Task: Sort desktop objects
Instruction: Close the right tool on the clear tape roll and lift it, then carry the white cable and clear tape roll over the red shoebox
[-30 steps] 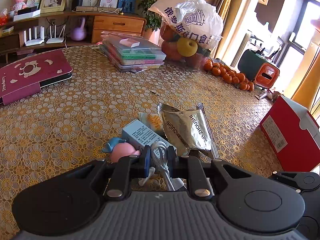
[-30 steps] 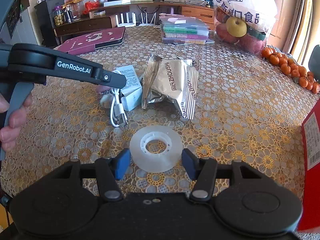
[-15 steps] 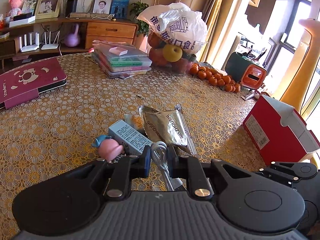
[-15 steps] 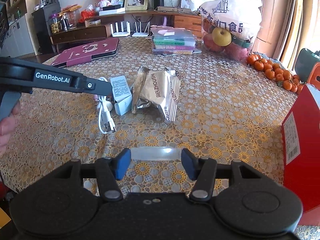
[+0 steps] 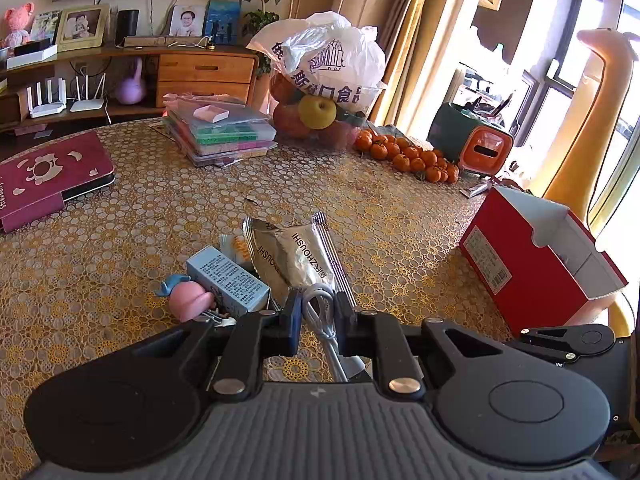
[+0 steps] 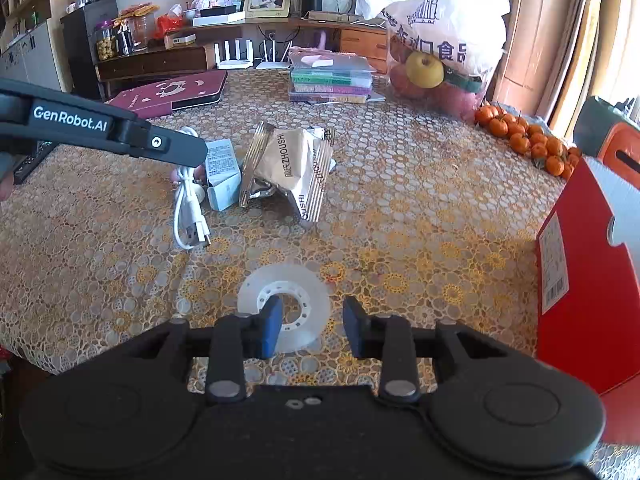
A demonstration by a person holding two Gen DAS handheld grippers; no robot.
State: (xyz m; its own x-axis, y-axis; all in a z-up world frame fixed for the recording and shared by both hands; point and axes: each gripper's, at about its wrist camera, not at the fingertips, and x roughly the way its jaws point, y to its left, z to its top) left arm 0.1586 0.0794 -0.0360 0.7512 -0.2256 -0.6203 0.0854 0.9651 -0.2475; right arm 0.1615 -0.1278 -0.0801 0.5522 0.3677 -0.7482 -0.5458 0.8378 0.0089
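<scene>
The left tool [image 5: 316, 312] is pinching the cable [image 5: 320, 308], whose dangling plugs could snag the packet [image 5: 296, 256]. The right tool [image 6: 311, 326], half-open, is straddling the tape [image 6: 296, 300], risking a slip.

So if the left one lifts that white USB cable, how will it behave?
Probably floppy: the white USB cable lies in a loose loop, so its plug end would likely dangle below the left gripper. It looks light for its size. Its smooth sheath may slip between the fingers, which pinch only a short stretch.

right tongs [image 6: 310, 326] narrowed over tape roll [image 6: 285, 305], cable [image 5: 319, 312] lifted
</scene>
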